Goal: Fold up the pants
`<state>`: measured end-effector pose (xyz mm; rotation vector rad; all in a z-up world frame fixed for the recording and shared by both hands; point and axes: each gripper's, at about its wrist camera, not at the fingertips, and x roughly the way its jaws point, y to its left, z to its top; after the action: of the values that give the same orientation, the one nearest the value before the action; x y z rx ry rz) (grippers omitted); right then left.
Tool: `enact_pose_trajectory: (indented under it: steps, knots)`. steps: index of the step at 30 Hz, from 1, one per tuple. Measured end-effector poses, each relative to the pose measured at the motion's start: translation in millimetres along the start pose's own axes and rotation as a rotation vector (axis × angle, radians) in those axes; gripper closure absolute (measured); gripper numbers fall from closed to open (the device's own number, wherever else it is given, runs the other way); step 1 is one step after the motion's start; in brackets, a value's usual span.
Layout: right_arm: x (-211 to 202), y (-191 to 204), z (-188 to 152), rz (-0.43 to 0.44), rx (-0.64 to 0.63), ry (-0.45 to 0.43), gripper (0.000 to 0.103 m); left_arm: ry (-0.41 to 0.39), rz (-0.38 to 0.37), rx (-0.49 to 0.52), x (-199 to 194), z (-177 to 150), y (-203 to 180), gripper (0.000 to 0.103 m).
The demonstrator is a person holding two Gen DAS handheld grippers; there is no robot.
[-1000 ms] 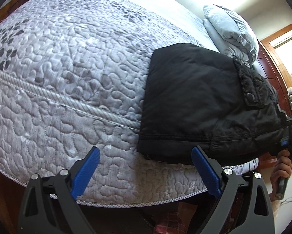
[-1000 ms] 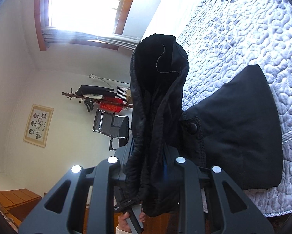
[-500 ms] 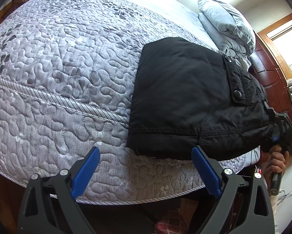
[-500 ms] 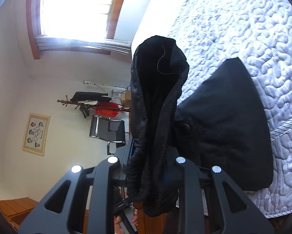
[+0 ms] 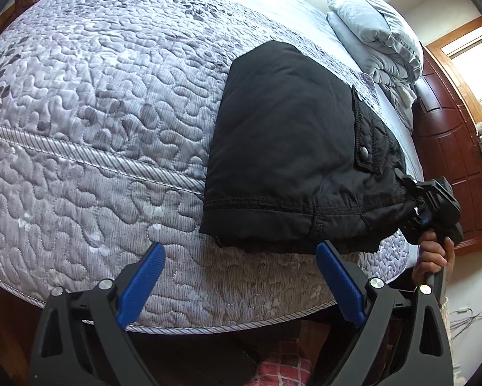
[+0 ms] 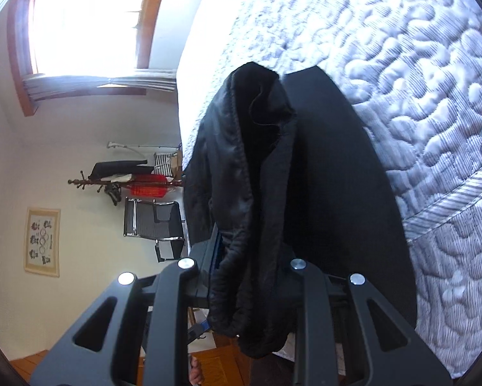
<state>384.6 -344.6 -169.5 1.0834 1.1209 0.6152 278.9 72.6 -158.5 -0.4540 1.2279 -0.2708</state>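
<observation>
Left tool (image 5: pixel 237 257) spread, empty; only right view shows right tool (image 6: pixel 250 257) clamping pants (image 6: pixel 337 193).

No writing, label, brand or number can be read in either view. The framed picture (image 6: pixel 42 242) on the wall, seen from the right wrist, shows only small dark motifs and rings too small to make out as letters
</observation>
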Motion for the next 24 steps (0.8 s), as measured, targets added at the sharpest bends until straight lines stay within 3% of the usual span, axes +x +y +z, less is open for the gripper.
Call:
enact_pose_trajectory:
  steps: [5, 7, 9, 12, 19, 22, 24]
  knots:
    - [6, -16, 4, -0.024, 0.004, 0.017, 0.076, 0.013, 0.005, 0.003, 4, -2, -1, 0.007]
    - [4, -16, 3, -0.023, -0.009, 0.022, 0.068, 0.018, 0.0, 0.003, 6, -3, -2, 0.007]
    - [0, -18, 2, -0.007, -0.028, 0.027, 0.051, 0.023, 0.003, 0.008, 7, -5, -4, 0.007]
    - [-11, -22, 0, -0.016, -0.06, 0.03, 0.039, 0.03, 0.004, 0.018, 8, -6, -5, 0.007]
    - [-33, -44, -21, 0.001, -0.052, 0.043, 0.038, 0.036, -0.006, 0.024, 11, -7, -11, 0.007]
    - [-35, -51, -27, -0.001, -0.041, 0.042, 0.045, 0.044, -0.006, 0.031, 14, -7, -15, 0.007]
    - [-35, -54, -29, -0.02, -0.038, 0.043, 0.058, 0.047, -0.009, 0.036, 15, -8, -18, 0.007]
